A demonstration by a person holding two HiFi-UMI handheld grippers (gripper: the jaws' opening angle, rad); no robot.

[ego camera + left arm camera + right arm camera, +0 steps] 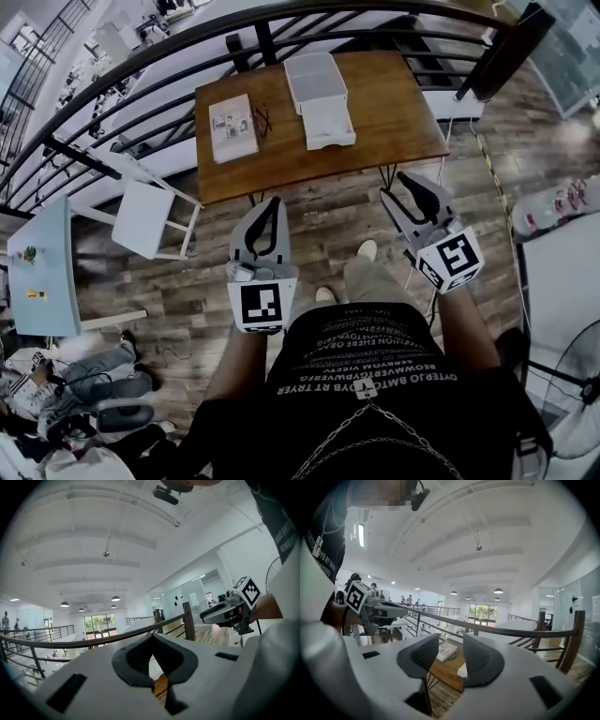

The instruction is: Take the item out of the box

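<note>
A white box (319, 98) lies on the brown wooden table (394, 131) ahead of me, its near part like a shallow tray. In the right gripper view the box (462, 670) peeks out behind the right pad. Both grippers hang in the air short of the table's near edge, well apart from the box. My left gripper (277, 202) has its fingertips together with nothing held; through its hollow (152, 637) I see a strip of white and the tabletop. My right gripper (394, 185) stands open and empty (450, 641).
A booklet (232, 127) and a small dark tangle (262, 117) lie left of the box. A black railing (141, 103) curves behind the table. A white stool (145, 217) and a pale blue table (42, 272) stand at the left, a fan (572, 394) at the right.
</note>
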